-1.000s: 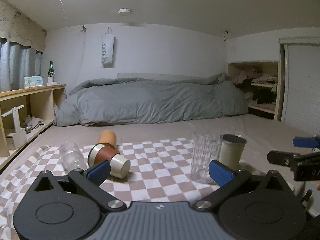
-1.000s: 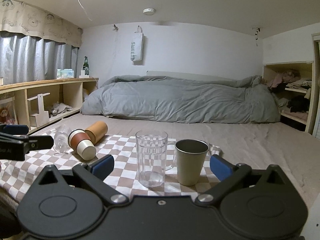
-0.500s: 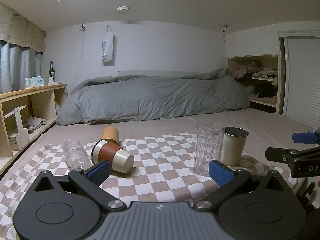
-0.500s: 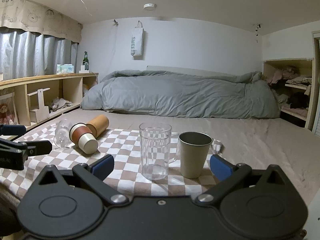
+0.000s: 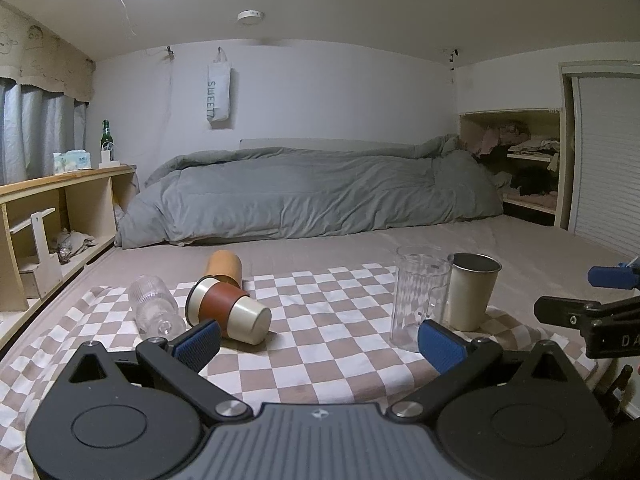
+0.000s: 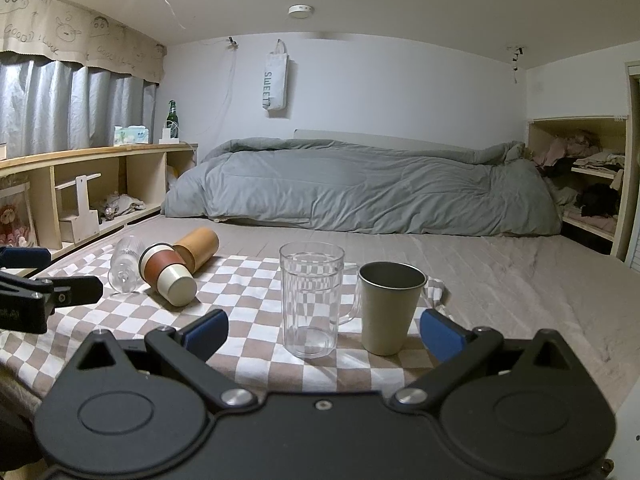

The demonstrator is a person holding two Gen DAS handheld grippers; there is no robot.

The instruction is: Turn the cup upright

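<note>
On a checkered cloth (image 5: 320,336) lie three cups on their sides: a cream cup with a brown sleeve (image 5: 228,310) (image 6: 168,272), a ribbed clear glass (image 5: 154,310) (image 6: 122,262), and an orange-tan cup (image 5: 224,266) (image 6: 198,246). A clear glass mug (image 5: 418,296) (image 6: 310,298) and a cream metal cup (image 5: 470,290) (image 6: 386,306) stand upright. My left gripper (image 5: 318,344) is open and empty, just short of the sleeved cup. My right gripper (image 6: 324,330) is open and empty in front of the upright cups.
The cloth lies on a bed with a grey duvet (image 5: 320,196) at the back. Wooden shelves (image 5: 48,224) run along the left. An alcove shelf with clothes (image 5: 520,160) is at the right. The cloth's right edge hangs near the bed edge.
Both grippers have pulled back and tilted slightly, so the cups sit a little farther off and lower in view. Nothing on the cloth has moved.
</note>
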